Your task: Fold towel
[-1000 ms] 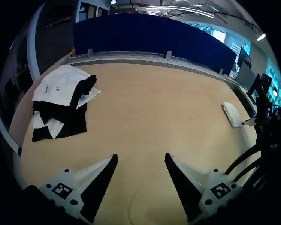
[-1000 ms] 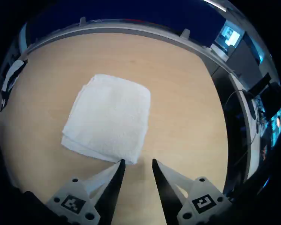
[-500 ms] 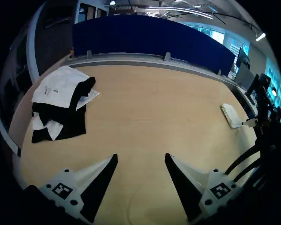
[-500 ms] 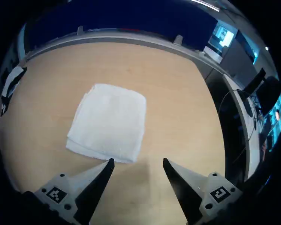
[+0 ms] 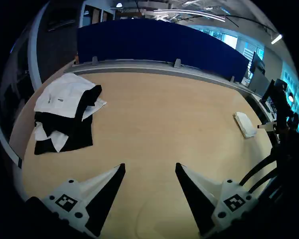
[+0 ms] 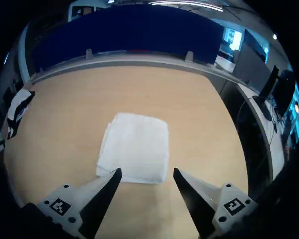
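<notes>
A white towel (image 6: 135, 147) lies folded into a flat square on the wooden table (image 6: 109, 95). My right gripper (image 6: 146, 171) stands open just behind its near edge, with nothing between the fingers. In the left gripper view the same towel (image 5: 244, 124) appears small at the far right of the table (image 5: 157, 115). My left gripper (image 5: 150, 165) is open over bare wood near the table's front, far from the towel.
A pile of black and white clothes (image 5: 65, 111) lies at the left of the table, seen small in the right gripper view (image 6: 17, 109). A blue partition (image 5: 157, 42) runs along the far edge. Monitors and cables (image 5: 279, 119) crowd the right side.
My right gripper opened wide and drew back and up from the towel's near corner. The towel stays flat on the table. The left gripper has hardly moved.
</notes>
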The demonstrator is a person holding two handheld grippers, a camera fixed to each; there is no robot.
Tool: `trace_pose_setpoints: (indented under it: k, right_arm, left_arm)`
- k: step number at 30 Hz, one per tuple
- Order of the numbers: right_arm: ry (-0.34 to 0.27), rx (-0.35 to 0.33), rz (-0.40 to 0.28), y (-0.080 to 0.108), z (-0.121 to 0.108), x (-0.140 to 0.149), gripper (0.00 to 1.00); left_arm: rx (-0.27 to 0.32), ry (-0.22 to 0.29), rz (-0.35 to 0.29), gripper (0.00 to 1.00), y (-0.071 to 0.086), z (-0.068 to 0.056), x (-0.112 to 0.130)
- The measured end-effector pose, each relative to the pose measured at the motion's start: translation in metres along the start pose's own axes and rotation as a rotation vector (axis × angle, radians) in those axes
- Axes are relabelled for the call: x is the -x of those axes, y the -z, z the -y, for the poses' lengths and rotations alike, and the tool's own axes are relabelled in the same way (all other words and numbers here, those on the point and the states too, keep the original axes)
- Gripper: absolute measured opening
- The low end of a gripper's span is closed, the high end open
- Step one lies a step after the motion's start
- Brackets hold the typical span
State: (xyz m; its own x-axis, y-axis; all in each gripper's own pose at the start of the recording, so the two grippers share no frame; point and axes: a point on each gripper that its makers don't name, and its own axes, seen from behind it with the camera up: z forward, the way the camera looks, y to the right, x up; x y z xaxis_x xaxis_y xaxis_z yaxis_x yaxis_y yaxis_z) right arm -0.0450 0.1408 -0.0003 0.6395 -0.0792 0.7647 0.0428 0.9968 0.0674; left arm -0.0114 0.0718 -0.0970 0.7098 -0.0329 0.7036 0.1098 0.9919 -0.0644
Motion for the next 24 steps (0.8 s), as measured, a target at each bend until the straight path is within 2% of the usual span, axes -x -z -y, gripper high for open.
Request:
trace_pose_setpoints:
  k: [6, 14, 20, 24]
  right_arm:
    - [-0.059, -0.014, -0.131, 0.022, 0.018, -0.032, 1.0]
    - [-0.133, -0.04, -0.346, 0.07, 0.053, -0.075, 1.0]
    - [-0.149, -0.062, -0.504, 0.109, 0.082, -0.102, 1.0]
    - [-0.133, -0.061, -0.599, 0.132, 0.099, -0.113, 1.0]
  left_arm:
    - [0.004, -0.002, -0.019, 0.93, 0.0, 0.002, -0.007]
    - [0.012, 0.002, -0.055, 0.93, 0.0, 0.005, -0.021]
    - [0.019, -0.004, -0.075, 0.93, -0.001, 0.003, -0.029]
    - [0.026, -0.01, -0.086, 0.93, -0.001, 0.0, -0.034]
